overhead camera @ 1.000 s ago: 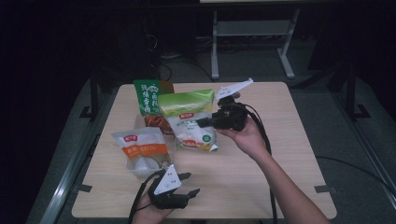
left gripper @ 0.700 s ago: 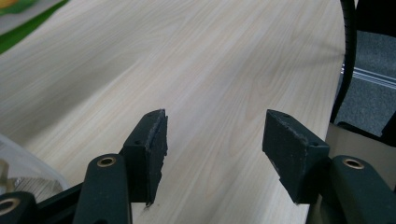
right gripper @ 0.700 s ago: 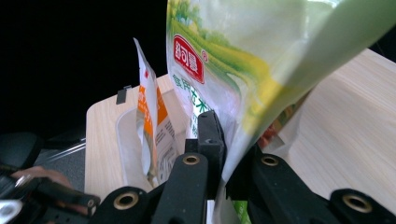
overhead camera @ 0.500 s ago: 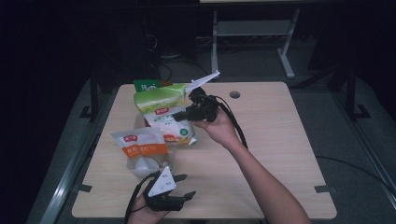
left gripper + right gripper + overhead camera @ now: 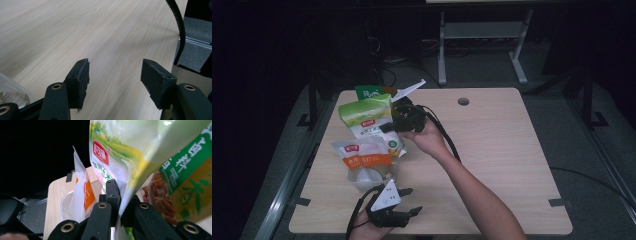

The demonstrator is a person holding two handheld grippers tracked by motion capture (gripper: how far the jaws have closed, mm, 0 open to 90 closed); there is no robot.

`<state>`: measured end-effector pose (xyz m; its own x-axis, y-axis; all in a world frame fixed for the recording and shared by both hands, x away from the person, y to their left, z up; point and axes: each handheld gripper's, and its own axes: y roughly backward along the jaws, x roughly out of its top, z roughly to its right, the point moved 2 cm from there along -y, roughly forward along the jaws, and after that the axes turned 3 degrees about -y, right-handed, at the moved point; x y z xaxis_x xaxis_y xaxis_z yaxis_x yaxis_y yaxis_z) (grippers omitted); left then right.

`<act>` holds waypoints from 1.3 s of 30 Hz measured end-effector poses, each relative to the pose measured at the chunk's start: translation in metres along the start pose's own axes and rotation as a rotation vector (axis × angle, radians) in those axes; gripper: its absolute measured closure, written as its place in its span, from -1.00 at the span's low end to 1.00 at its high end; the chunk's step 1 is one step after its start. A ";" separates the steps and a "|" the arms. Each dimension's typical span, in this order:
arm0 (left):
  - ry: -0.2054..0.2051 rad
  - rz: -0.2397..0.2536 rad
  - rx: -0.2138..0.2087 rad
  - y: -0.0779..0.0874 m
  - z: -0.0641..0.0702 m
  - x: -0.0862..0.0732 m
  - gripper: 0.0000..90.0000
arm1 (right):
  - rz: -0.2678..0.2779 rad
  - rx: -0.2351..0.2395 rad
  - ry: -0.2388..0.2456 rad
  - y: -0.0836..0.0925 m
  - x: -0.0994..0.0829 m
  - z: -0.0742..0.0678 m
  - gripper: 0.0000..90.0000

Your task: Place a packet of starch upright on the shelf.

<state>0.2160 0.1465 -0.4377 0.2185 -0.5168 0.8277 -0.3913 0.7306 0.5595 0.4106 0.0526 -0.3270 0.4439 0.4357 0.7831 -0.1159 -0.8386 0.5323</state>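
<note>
My right gripper point(image 5: 390, 125) is shut on the edge of a light green snack bag point(image 5: 363, 112) and holds it up over the table's left half. In the right gripper view both jaws point(image 5: 119, 195) pinch the bag's point(image 5: 140, 150) lower seam. Below and in front of it, an orange-and-white bag point(image 5: 361, 156) stands in a clear tub point(image 5: 362, 181). A dark green bag point(image 5: 368, 92) sits behind the held one. My left gripper point(image 5: 411, 201) rests near the front edge, jaws pointing right. They are open point(image 5: 115, 75) over bare wood with nothing between them.
The wooden table point(image 5: 512, 165) has a cable hole point(image 5: 463, 101) at the back. The right gripper's cable point(image 5: 447, 140) trails along the forearm. A cable point(image 5: 178, 22) crosses the top right of the left gripper view. The clear tub's rim point(image 5: 15, 87) sits at its lower left.
The right hand has carried the light green bag to the left, over the other bags. The left gripper has stayed where it was.
</note>
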 end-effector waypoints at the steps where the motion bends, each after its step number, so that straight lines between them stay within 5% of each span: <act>1: -0.002 0.002 0.000 0.000 0.000 0.000 -0.12 | 0.003 0.008 -0.001 -0.006 0.001 0.001 0.94; 15: -0.011 0.015 0.005 0.001 0.000 0.001 -0.14 | -0.002 0.031 -0.007 -0.038 -0.005 0.003 0.94; 21: -0.005 0.013 0.004 0.002 -0.001 0.000 -0.14 | -0.007 0.015 -0.011 -0.052 -0.021 0.008 0.94; 27: -0.014 0.007 0.000 -0.001 0.001 0.000 -0.14 | 0.033 0.012 -0.022 -0.053 -0.031 0.014 0.94; 39: -0.010 0.002 -0.001 -0.003 0.000 0.000 -0.14 | 0.009 0.007 -0.016 -0.053 -0.048 0.019 0.93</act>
<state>0.2167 0.1443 -0.4393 0.2084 -0.5200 0.8284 -0.3912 0.7320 0.5579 0.4124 0.0702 -0.3989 0.4571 0.4226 0.7826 -0.1141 -0.8447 0.5229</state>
